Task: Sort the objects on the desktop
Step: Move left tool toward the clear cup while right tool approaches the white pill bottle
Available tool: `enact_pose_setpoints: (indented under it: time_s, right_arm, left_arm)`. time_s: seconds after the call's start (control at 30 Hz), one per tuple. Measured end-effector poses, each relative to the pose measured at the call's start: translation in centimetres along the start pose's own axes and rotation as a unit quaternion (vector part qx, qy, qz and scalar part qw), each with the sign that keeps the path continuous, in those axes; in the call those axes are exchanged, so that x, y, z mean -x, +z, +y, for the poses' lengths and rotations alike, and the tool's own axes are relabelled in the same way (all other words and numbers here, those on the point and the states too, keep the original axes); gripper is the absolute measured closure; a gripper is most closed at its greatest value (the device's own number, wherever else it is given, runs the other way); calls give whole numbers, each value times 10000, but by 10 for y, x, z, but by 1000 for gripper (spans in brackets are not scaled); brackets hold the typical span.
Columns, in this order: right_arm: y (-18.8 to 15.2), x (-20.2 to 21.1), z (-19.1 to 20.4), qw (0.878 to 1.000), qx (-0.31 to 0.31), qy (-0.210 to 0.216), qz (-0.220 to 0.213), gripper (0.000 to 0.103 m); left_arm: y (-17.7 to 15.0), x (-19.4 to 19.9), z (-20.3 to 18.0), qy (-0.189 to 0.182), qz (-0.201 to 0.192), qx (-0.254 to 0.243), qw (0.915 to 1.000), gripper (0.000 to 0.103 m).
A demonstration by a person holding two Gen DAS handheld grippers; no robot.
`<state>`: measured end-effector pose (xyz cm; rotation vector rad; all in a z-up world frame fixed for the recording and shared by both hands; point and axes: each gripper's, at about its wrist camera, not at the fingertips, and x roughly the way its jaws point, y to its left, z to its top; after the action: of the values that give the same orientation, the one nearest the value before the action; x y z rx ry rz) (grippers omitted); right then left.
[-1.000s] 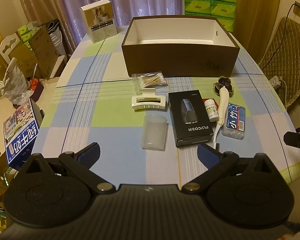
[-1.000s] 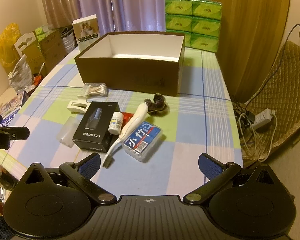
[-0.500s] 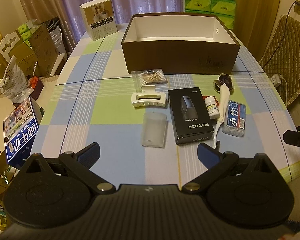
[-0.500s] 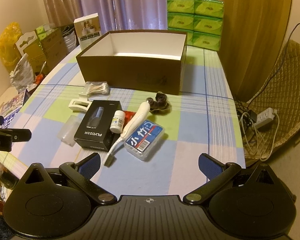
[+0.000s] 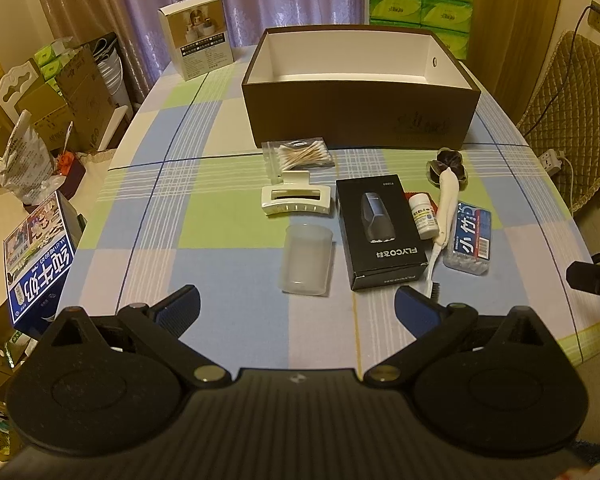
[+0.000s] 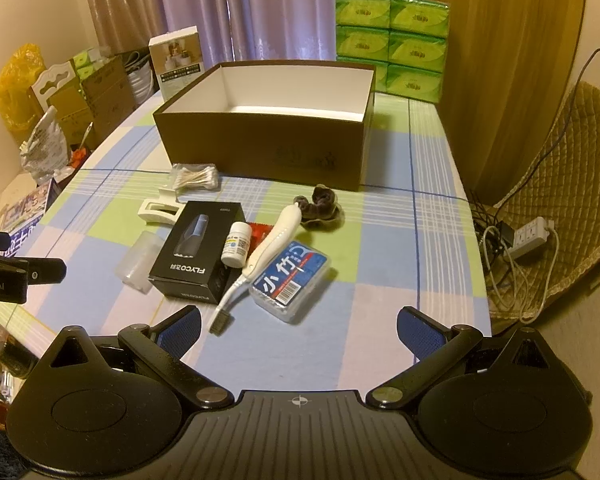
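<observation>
Both my grippers have eased closer, jaws spread wide and empty; the toothbrush (image 6: 265, 249) lies lengthwise toward my right gripper (image 6: 298, 330), short of the brown box (image 6: 260, 148) on the worktop.

Open brown box (image 5: 360, 116) empty; black FLYCO box (image 5: 380, 232), cup (image 5: 306, 260), hair clip (image 5: 296, 200) clustered before it.

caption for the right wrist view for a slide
Open right gripper hovers over the toothpick box, toothbrush and shaver box, brown box behind.
</observation>
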<state>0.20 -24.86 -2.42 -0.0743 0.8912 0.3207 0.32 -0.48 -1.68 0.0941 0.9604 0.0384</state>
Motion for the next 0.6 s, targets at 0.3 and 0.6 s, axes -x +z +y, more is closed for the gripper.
enact_pose_setpoints:
  time_s: [0.3,0.6]
  right_arm:
    - [1,-5,1,10000,47,44,69,2]
    - [6,-11,-5,9999,12,27,129,2]
  left_arm:
    - [1,-1,2,21,1,5,10000,1]
    - [8,-8,4,62,-59,-37,10000,1]
